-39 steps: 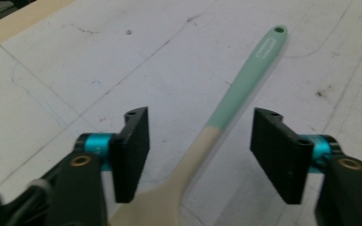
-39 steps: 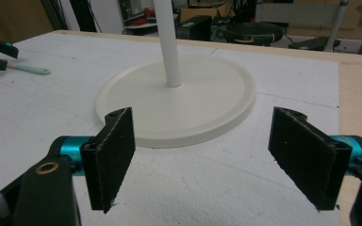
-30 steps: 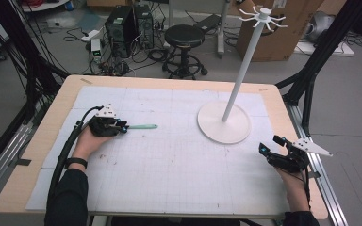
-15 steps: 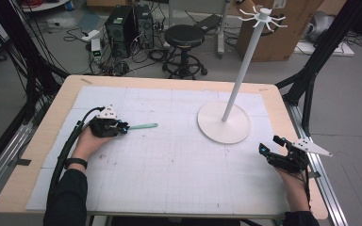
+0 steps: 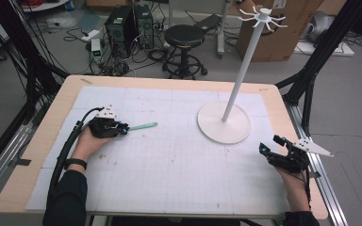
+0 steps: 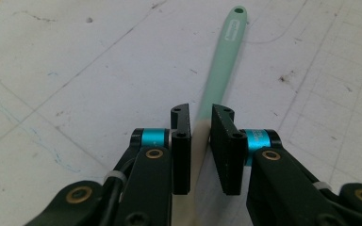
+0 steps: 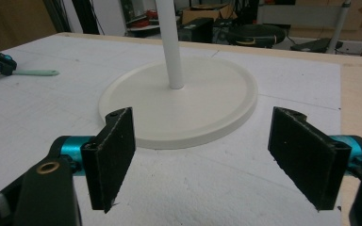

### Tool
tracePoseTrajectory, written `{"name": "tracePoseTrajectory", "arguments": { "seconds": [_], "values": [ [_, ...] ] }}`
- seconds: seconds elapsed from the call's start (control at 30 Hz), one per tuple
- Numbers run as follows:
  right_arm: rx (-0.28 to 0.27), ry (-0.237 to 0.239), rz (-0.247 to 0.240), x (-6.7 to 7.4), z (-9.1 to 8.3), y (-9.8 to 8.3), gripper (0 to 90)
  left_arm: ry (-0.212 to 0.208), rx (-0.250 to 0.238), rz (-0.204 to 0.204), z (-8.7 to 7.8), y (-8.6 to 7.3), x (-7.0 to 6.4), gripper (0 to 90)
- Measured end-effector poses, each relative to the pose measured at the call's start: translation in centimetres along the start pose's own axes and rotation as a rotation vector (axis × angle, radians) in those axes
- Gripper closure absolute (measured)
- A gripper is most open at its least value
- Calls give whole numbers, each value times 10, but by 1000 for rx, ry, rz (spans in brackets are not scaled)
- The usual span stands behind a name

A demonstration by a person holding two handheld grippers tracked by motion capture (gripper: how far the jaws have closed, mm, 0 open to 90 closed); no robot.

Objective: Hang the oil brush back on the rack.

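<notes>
1. Left tongs [image 6: 201, 123] had just been closing and were clamped on the mint spatula handle [image 6: 222, 61], laid flat on the table [image 5: 169, 169]
2. Right tongs [image 7: 201, 155] were held wide apart, before the white stand [image 7: 188, 99]

Faint embossed lettering on mint green handle [image 6: 224, 61], upper middle of left gripper view, near hanging hole; too small to read. No other text legible.
</notes>
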State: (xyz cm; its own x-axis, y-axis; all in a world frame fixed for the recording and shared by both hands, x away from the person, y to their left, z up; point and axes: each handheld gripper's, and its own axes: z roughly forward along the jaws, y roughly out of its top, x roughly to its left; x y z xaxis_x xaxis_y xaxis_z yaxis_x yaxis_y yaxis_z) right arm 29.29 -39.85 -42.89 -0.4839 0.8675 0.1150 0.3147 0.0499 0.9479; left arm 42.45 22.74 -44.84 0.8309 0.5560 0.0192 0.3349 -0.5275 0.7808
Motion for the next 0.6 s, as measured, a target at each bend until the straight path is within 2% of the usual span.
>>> {"name": "tracePoseTrajectory", "arguments": {
  "seconds": [0.27, 0.47, 0.6],
  "values": [
    [-1, -2, 5, -1, -1, 0, 229, -7, 20, 22, 0, 4, -7, 821],
    [-3, 0, 6, -1, -1, 0, 229, 8, -1, -6, 0, 1, -9, 806],
    [0, -2, 6, -1, -1, 0, 229, -1, -2, -29, 0, 0, -7, 814]
  ]
}}
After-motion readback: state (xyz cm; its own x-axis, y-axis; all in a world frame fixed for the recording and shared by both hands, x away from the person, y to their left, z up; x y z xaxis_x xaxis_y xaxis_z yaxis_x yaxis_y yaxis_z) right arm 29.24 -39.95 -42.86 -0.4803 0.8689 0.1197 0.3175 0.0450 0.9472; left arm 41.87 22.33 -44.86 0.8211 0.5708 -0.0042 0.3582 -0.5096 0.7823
